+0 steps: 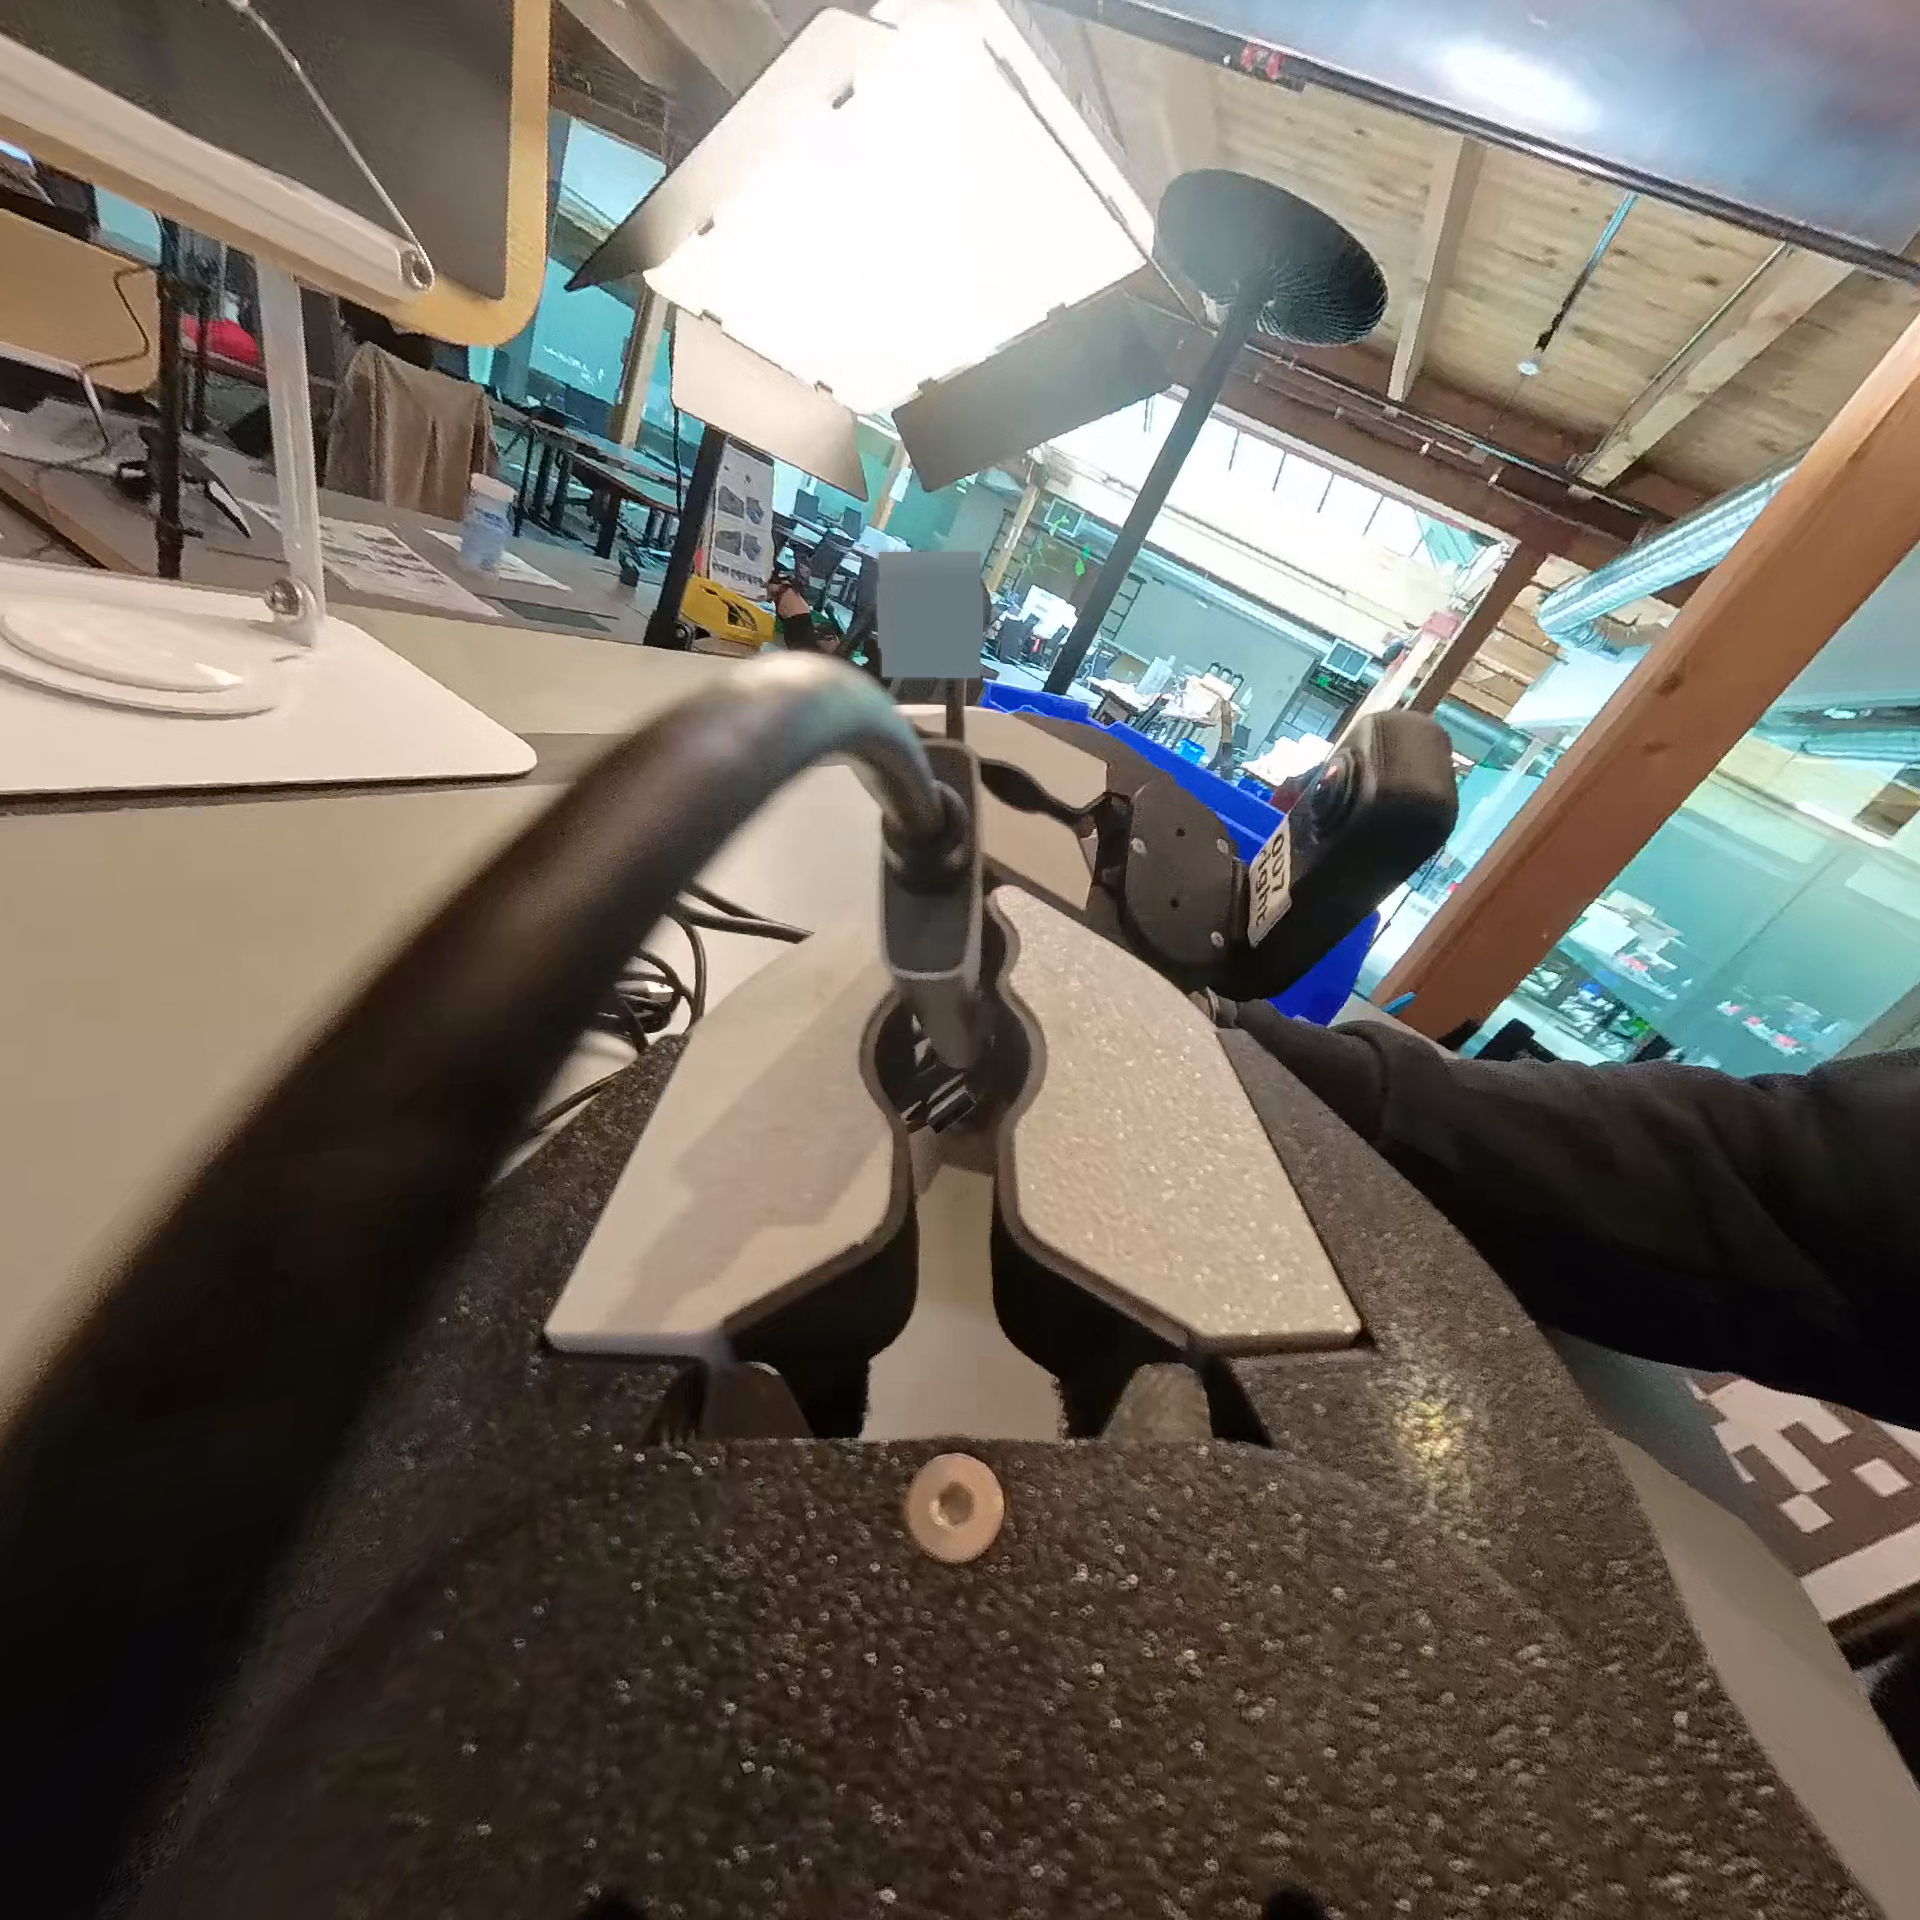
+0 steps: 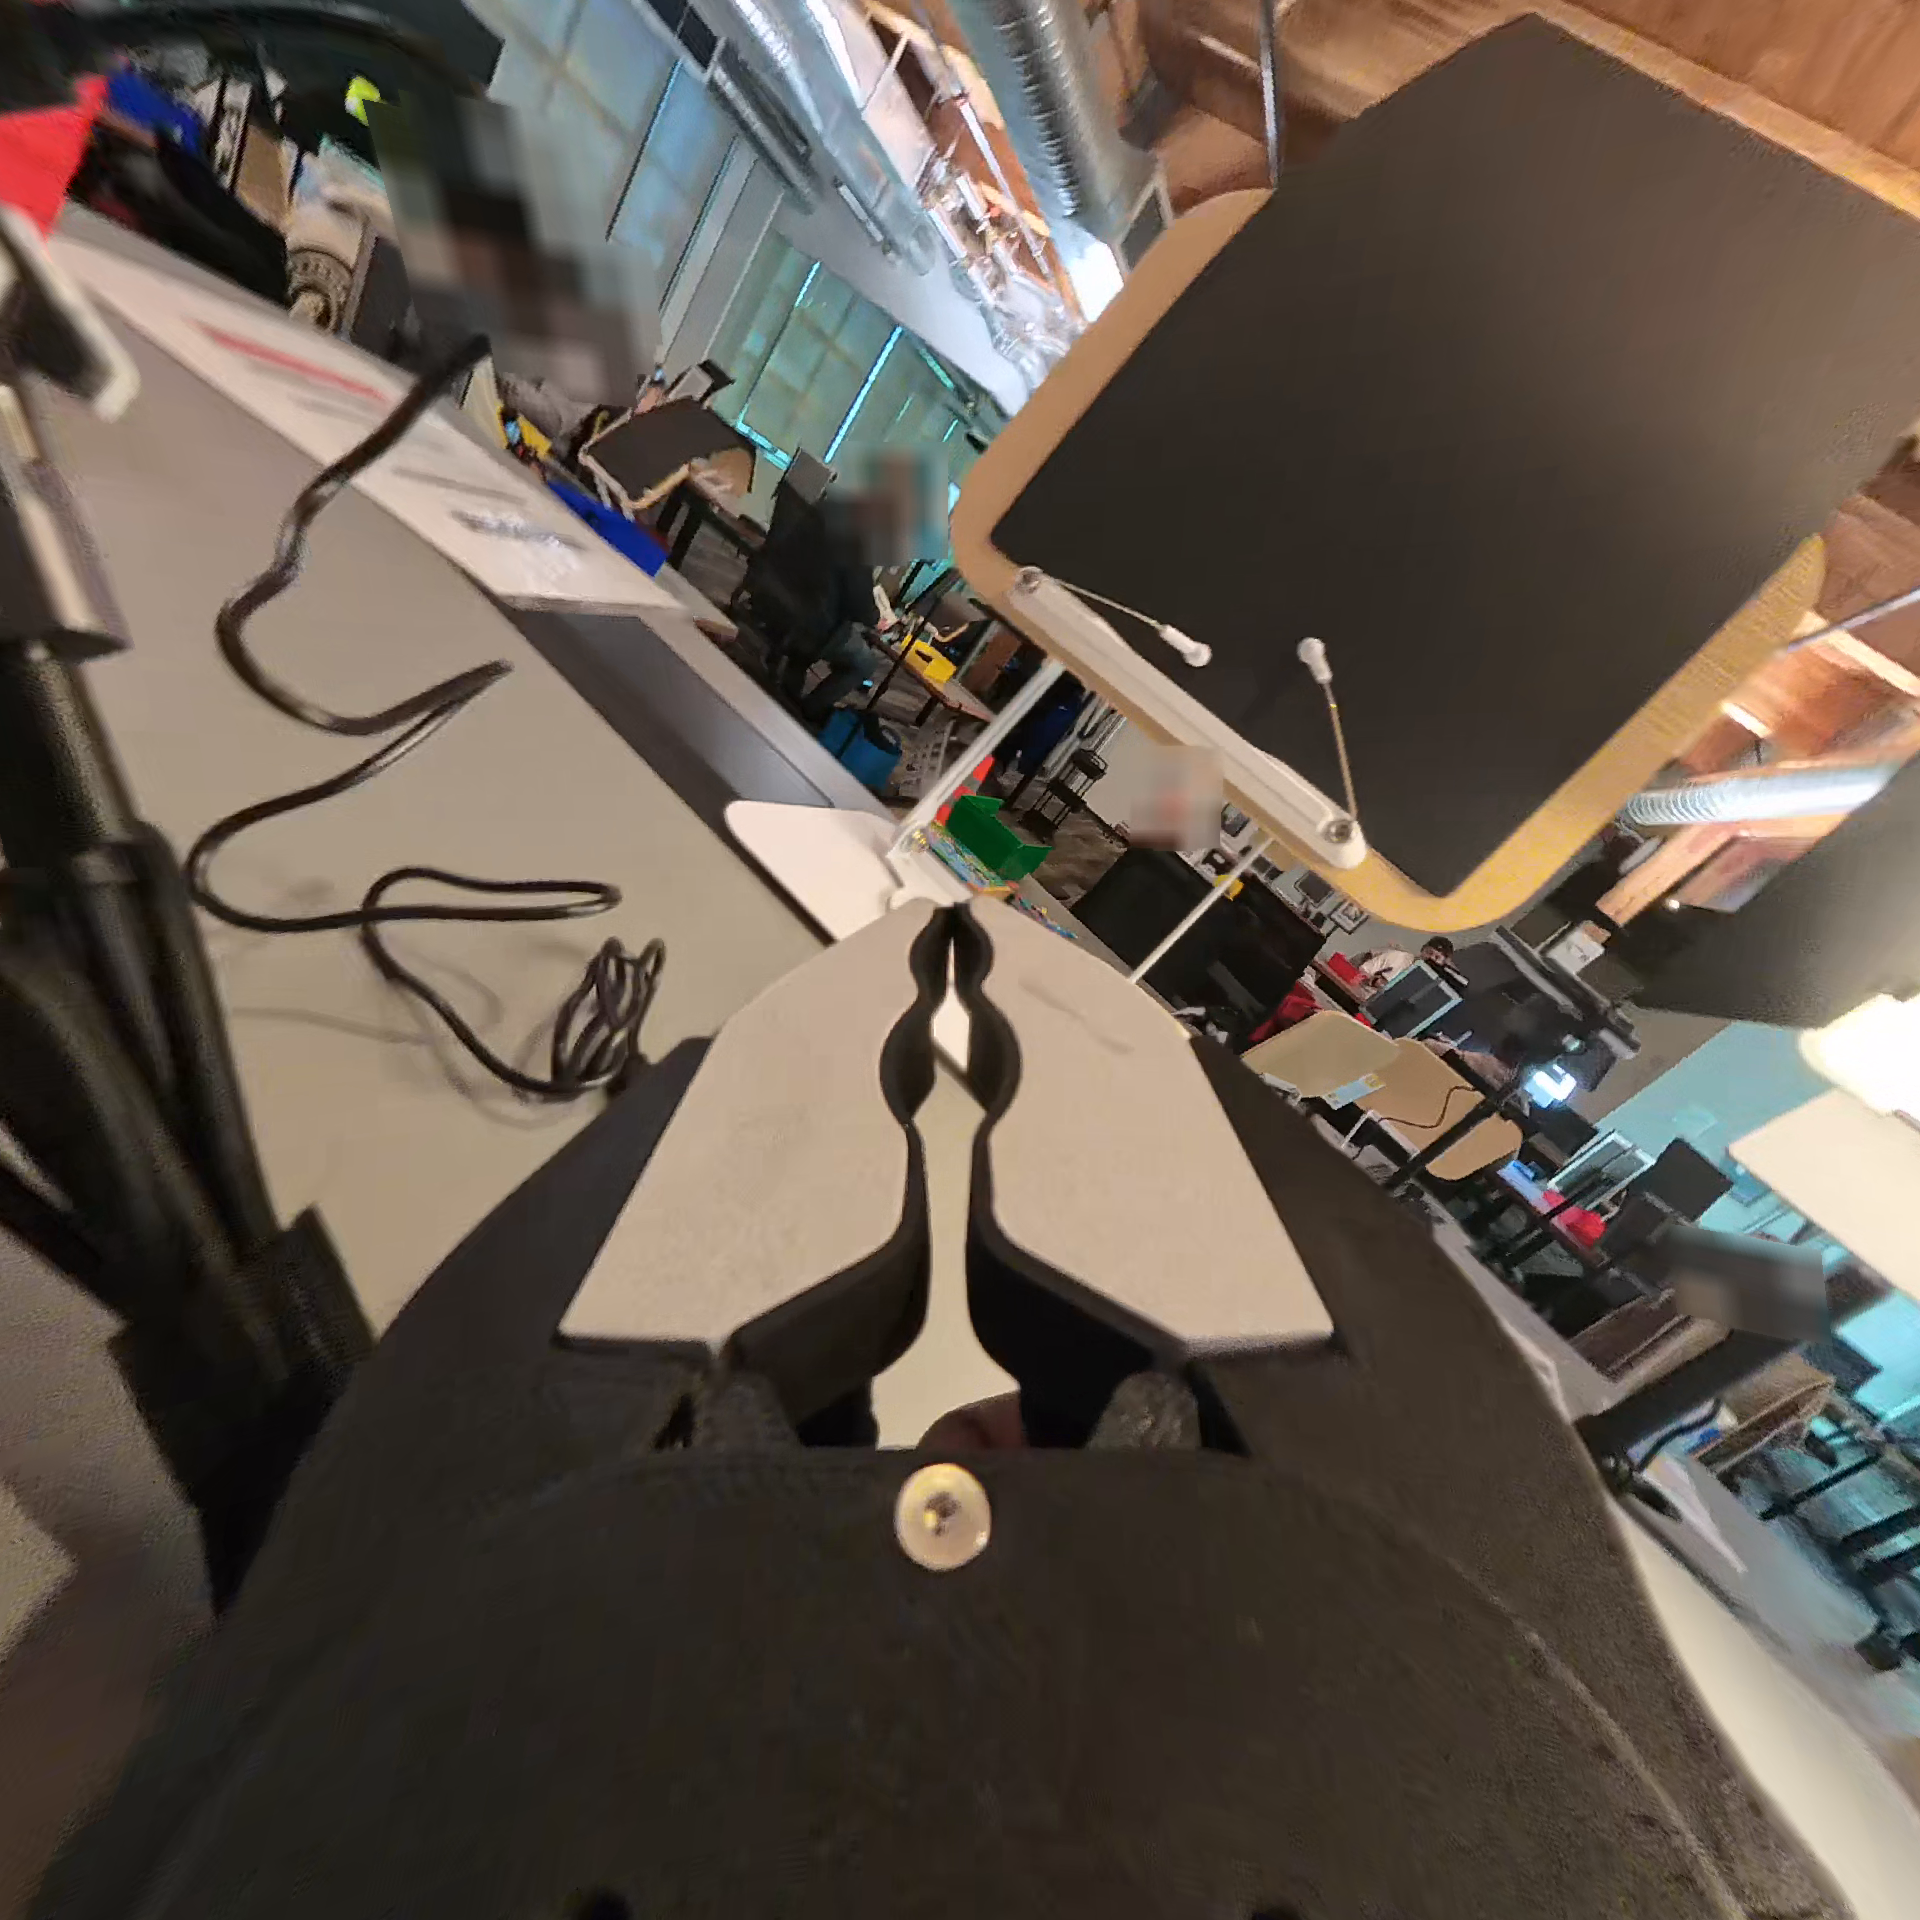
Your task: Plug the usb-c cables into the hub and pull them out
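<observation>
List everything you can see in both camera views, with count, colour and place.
cable plug: one, grey, upright between the left gripper's fingers
cable: one, dark, arching left from the plug
loose cable: one, black, winding across the table
table: one, grey, under everything
board on stand: one, black with tan edge, on a white stand above the table
light panel: one, bright white, overhead on a black pole
blue bin: one, behind the right gripper
sleeve: one, black, right side
left gripper: one, grey fingers closed on the plug
right gripper: one, grey fingers nearly together, holding nothing
</observation>
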`<state>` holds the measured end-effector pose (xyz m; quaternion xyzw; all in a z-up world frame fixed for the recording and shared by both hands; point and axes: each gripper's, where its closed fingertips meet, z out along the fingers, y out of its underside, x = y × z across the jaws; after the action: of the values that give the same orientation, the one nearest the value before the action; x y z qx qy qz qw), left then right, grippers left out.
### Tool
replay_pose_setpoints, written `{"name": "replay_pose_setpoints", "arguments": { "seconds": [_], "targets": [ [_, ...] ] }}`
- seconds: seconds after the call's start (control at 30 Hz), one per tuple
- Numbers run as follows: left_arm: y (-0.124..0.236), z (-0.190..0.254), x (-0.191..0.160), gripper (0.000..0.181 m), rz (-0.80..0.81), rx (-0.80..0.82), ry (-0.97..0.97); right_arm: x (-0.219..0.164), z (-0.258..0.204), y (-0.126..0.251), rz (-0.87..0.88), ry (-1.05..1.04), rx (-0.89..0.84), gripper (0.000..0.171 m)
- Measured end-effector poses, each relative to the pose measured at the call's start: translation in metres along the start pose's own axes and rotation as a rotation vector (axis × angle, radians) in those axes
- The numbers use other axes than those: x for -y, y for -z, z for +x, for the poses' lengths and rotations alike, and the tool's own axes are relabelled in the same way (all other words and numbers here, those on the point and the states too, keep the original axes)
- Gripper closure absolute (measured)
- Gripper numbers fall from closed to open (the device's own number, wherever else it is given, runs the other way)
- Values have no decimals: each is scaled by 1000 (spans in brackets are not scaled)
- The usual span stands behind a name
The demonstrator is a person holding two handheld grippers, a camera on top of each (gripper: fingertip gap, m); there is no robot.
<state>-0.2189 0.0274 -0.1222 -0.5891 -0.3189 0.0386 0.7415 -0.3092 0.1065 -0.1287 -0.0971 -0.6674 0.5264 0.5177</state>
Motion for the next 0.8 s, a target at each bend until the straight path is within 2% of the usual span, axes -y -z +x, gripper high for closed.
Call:
{"name": "replay_pose_setpoints", "arguments": {
  "seconds": [0.07, 0.1, 0.13, 0.23, 0.47, 0.6, 0.7, 0.73, 0.8],
  "targets": [
    [-1, -1, 0, 177, -3, -27, 38, -2, -9, -2, -20, 56, 27, 171],
    [-3, -5, -1, 171, -12, -9, 53, -3, -12, -2, -29, 74, 35, 171],
    [-5, -8, -4, 176, -36, 3, 64, -4, -15, -3, -35, 88, 41, 171],
    [-10, -3, -4, 173, -47, -47, 50, -7, -20, -4, -57, 127, 48, 170],
    [-4, -7, 20, 177, 106, -126, 56, 6, -20, -9, -86, 122, 71, 163],
    [4, -17, 32, 172, 192, -129, 102, 73, -36, -35, -70, 216, 209, 164],
    [3, -20, 33, 170, 185, -133, 111, 126, -32, -70, -159, 598, 127, 161],
    [3, -20, 33, 172, 187, -134, 108, 141, -41, -79, -185, 668, 170, 161],
    [2, -22, 34, 173, 183, -139, 108, 174, -78, -93, -173, 643, 317, 159]
  ]
}}
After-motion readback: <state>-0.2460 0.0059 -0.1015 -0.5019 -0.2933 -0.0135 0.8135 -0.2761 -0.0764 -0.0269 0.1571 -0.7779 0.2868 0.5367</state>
